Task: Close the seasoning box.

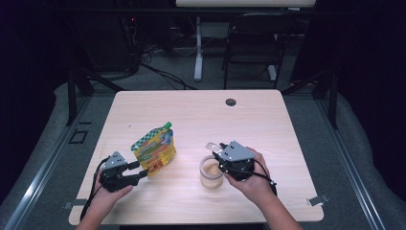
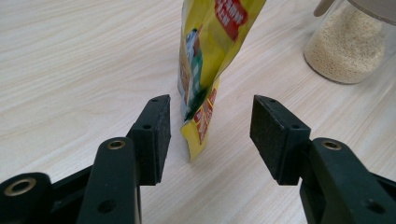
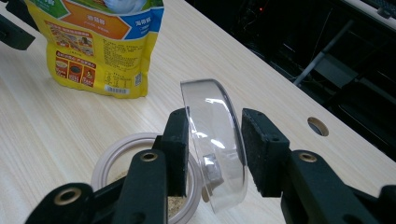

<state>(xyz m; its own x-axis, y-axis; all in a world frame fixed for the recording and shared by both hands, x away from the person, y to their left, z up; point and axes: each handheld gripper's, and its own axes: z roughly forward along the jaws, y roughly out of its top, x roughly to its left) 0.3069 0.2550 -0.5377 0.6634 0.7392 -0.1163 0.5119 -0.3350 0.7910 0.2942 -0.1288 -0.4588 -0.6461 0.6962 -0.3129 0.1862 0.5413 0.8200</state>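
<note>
A yellow stand-up pouch (image 1: 154, 151) with a green cap stands on the left half of the table. My left gripper (image 1: 142, 168) is open, and its jaws straddle the pouch's lower corner (image 2: 205, 70) without touching it. A glass jar (image 1: 211, 175) of pale grains sits to the right, also seen as jar (image 2: 348, 51). Its clear lid (image 3: 215, 135) stands on edge over the jar's rim (image 3: 116, 149), between the jaws of my right gripper (image 3: 215, 140). The lid leans on the left pad, and a sliver of gap shows at the right pad. The pouch (image 3: 100, 42) stands beyond.
The wooden table (image 1: 201, 110) has a cable hole (image 1: 231, 102) near its far edge. Beyond that edge are a dark chair (image 1: 253, 38), a white desk leg and cables on the floor. Bare tabletop lies behind the pouch and jar.
</note>
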